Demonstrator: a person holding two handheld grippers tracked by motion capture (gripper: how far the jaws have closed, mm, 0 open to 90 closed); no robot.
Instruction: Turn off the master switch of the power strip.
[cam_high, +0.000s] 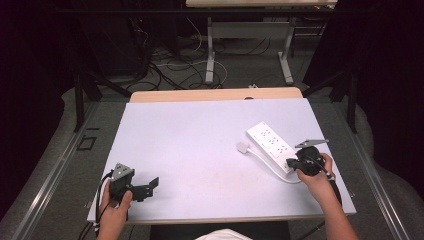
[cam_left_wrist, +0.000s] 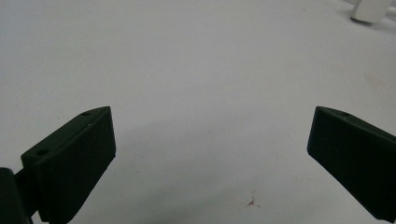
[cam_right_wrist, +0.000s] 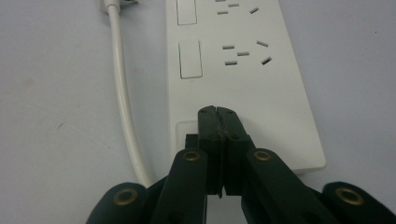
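Nearest the person, the left gripper (cam_high: 148, 187) rests low on the near left part of the white table (cam_high: 190, 145), its jaws spread wide with nothing between them; the left gripper view looks along them over bare tabletop, with a small white plug (cam_left_wrist: 371, 9) far off at the top right corner. On the near right, the right gripper (cam_right_wrist: 218, 110) has its jaws pressed together, pinching nothing, and their joined tips sit on the near end of the white power strip (cam_right_wrist: 243, 84), just at the last rocker switch (cam_right_wrist: 187, 133) of that row. Whether the tips are pressing the switch down or only touching it I cannot tell. The strip lies on the right half of the table, angled away from the person, its white cable (cam_right_wrist: 123, 93) curving off its near end and running alongside it toward the plug. Farther up the strip two more switches (cam_right_wrist: 190, 59) beside their sockets lie untouched. By my judgement the work is at its first switch: the nearest one is being pushed, the further ones remain, and the left gripper has no part in it yet
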